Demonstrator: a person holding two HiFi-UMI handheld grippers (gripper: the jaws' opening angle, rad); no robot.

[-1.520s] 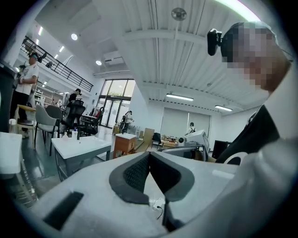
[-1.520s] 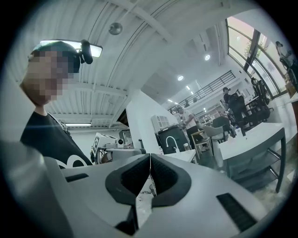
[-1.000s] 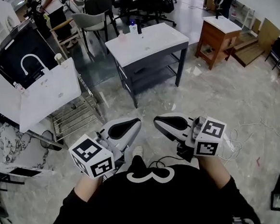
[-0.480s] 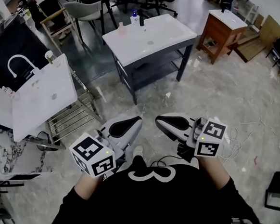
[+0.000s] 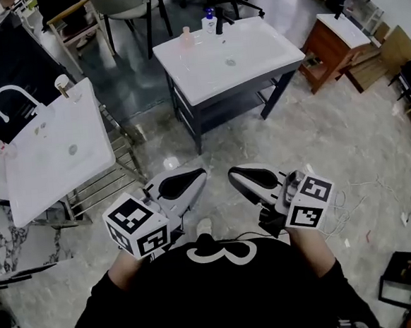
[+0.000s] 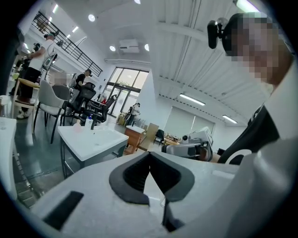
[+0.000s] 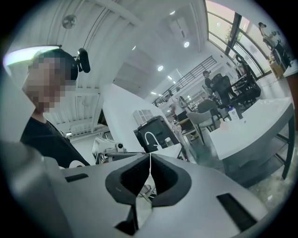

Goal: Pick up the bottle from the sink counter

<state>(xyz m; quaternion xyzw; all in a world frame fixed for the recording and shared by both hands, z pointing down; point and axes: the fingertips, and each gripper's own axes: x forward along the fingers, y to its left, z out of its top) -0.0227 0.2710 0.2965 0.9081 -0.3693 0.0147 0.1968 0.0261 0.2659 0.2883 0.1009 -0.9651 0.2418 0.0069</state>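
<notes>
My left gripper [image 5: 186,184] and right gripper [image 5: 253,179] are both pinched closed with nothing in them, far from the sink counter [image 5: 261,46], where the bottle [image 5: 210,22] stands at the back by the tap [image 5: 220,21]; it looks light and slippery, so I should grab its middle.

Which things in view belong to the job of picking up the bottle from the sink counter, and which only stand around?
For the job: sink counter; blue-capped bottle and pink bottle on it (either may be meant); left gripper and right gripper, both with jaws shut and empty.
Just around: wooden cabinet; second sink; grey chair.
</notes>
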